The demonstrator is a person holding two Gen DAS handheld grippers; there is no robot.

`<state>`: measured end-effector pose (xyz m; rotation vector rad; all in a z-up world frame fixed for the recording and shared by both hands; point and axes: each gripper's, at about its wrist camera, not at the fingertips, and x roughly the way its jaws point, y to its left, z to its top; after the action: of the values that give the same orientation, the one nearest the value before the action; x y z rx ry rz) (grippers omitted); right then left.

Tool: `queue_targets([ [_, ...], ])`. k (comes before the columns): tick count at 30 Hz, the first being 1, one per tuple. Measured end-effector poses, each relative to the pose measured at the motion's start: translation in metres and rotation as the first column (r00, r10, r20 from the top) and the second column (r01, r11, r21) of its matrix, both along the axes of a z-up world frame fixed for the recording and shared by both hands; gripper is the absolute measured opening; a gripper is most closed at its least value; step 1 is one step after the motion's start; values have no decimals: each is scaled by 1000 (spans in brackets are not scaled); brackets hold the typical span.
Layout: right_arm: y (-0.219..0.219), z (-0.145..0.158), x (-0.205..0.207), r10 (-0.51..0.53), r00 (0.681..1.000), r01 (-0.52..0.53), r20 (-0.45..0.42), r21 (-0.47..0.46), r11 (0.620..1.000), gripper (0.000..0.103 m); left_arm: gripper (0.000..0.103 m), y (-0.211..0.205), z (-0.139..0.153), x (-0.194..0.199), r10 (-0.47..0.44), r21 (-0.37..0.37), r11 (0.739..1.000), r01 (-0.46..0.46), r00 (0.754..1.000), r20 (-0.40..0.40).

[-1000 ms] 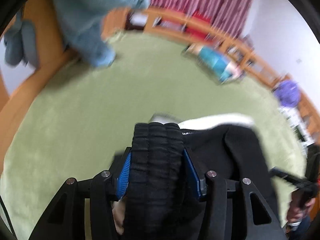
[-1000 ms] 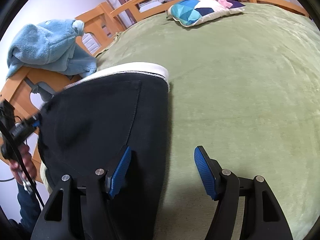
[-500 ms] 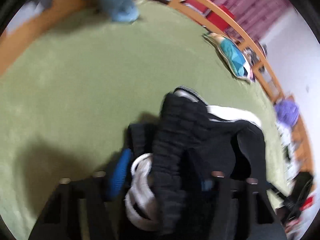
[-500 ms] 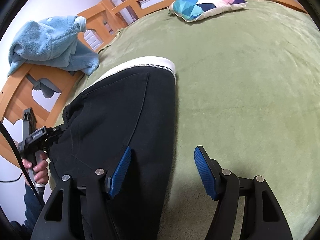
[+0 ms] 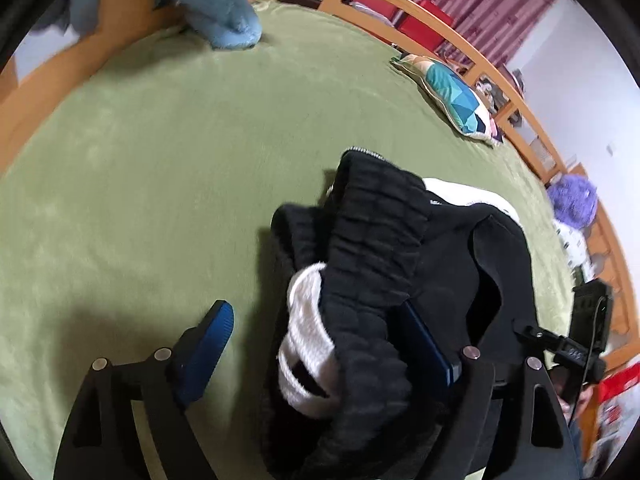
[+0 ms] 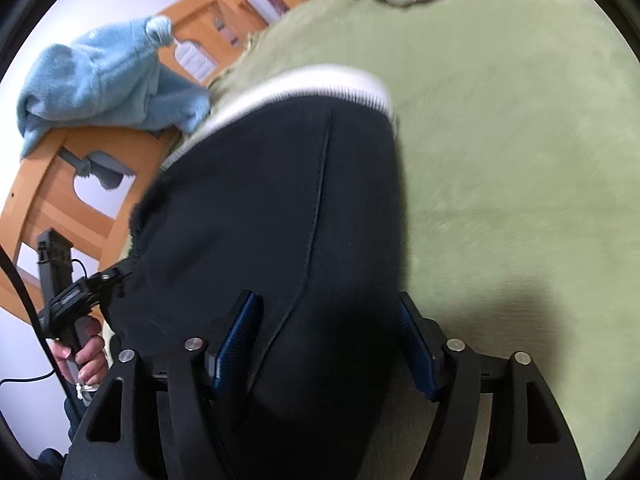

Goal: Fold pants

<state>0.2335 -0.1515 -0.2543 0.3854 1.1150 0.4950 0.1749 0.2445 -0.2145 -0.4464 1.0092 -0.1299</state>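
Pants (image 5: 372, 240) black, ribbed waistband, fleecy white lining, both hand-held grippers opening around cloth.

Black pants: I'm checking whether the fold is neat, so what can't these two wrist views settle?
- Left wrist: black pants bunch over the left gripper, hiding the layers beneath; its jaws are opening.
- Right wrist: motion blur smears the white lining edge; the right gripper, opening, and the bottom edge hide the near end.

green bedspread (image 5: 168, 152), wooden bed rail (image 5: 436, 28), striped curtain (image 5: 492, 4)
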Motion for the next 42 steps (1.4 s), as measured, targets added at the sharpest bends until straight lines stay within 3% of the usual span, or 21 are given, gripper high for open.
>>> queue_targets([
  [3, 6, 1, 6, 33, 999, -33, -1, 3, 999, 64, 84, -3, -10, 4, -39, -98, 995, 34, 998, -49],
  [5, 2, 4, 7, 19, 1000, -19, 4, 49, 999, 32, 81, -18, -17, 4, -86, -111, 991, 78, 994, -63],
  [8, -6, 24, -4, -2, 996, -6, 88, 84, 996, 22, 75, -45, -6, -5, -122, 20, 992, 122, 992, -8],
  [10, -16, 32, -9, -45, 995, 31, 90, 146, 989, 22, 72, -50, 1, -8, -110, -1, 994, 110, 994, 5],
  [12, -28, 40, -15, -64, 993, 48, 96, 164, 985, 21, 69, -62, 3, -8, -127, -78, 989, 126, 992, -10],
  [15, -65, 48, -27, -117, 988, 102, 98, 154, 983, 21, 68, -97, 6, -13, -209, -128, 970, 207, 978, -3],
  [18, -117, 53, -40, -161, 982, 151, 96, 109, 983, 21, 68, -146, 10, -21, -320, -143, 937, 319, 947, 13],
  [21, -159, 45, -40, -170, 984, 166, 45, 67, 984, 26, 69, -181, 18, -25, -349, -69, 935, 349, 937, 12],
  [22, -166, 37, -40, -172, 985, 172, 10, 45, 984, 34, 69, -189, 23, -27, -335, -5, 942, 335, 942, -1],
  [23, -173, 31, -41, -188, 982, 187, -23, -28, 982, 37, 69, -191, 27, -29, -329, 32, 944, 329, 944, -14],
  [25, -186, 40, -55, -215, 976, 218, 38, -101, 971, 42, 69, -190, 35, -36, -304, 88, 948, 305, 952, -24],
  [28, -193, 68, -90, -271, 947, 290, 171, -93, 953, 42, 70, -187, 49, -49, -257, 204, 945, 256, 966, -20],
  [31, -178, 88, -121, -225, 944, 246, 241, -63, 967, 42, 69, -184, 70, -68, -202, 283, 941, 185, 979, 33],
  [34, -156, 91, -145, -177, 943, 206, 281, -80, 975, 42, 69, -186, 80, -80, -205, 261, 949, 176, 975, 88],
  [37, -139, 75, -164, -121, 956, 159, 268, -126, 979, 42, 69, -200, 66, -84, -220, 304, 933, 191, 973, 65],
  [40, -122, 49, -167, -130, 966, 179, 222, -217, 960, 42, 70, -217, 36, -78, -212, 382, 901, 207, 977, -29],
  [42, -118, 39, -169, -134, 970, 187, 203, -272, 944, 45, 70, -221, 33, -86, -215, 407, 891, 203, 976, -15],
])
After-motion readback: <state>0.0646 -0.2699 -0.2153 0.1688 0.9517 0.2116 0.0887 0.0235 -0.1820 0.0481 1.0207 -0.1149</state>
